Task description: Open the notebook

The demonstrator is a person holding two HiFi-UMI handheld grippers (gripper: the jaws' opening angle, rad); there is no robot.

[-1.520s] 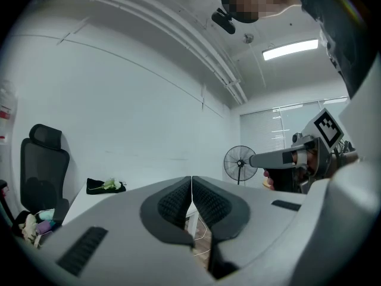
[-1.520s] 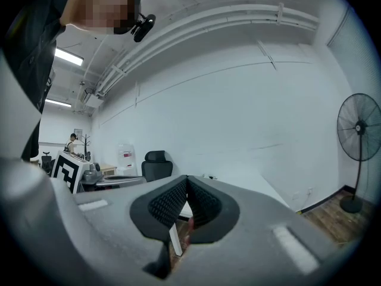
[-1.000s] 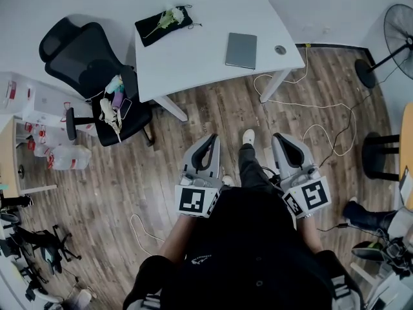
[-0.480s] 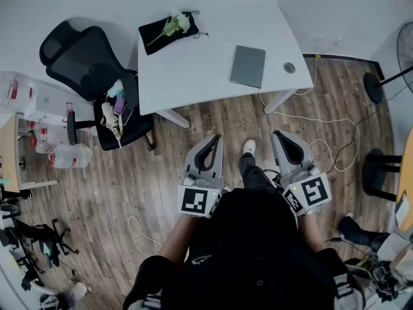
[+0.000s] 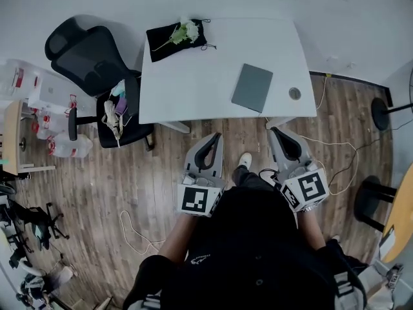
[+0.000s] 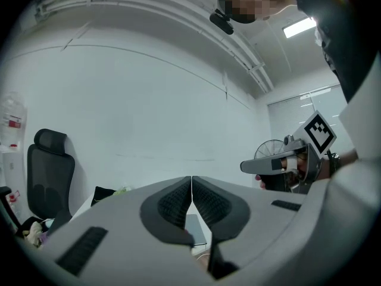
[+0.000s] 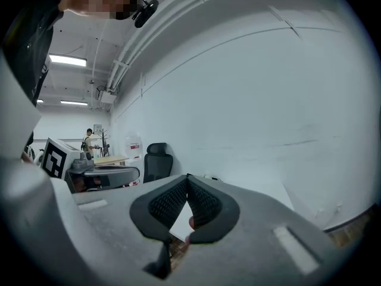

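Closest in, over the floor and just short of the near edge: left claw (image 5: 213, 136) pressed together on nothing, right claw (image 5: 276, 131) likewise closed and empty, both aimed forward. Beyond the tips, white desk (image 5: 187, 76). On its right half, notebook (image 5: 252, 87), closed and flat, grey cover up, long axis running away from the body with a slight slant. Lies ahead and between the two claws, apart from both, nearer the right one; likely that side's reach, once parted. Farthest, at the back left corner, black cloth (image 5: 169, 39) with a flower.
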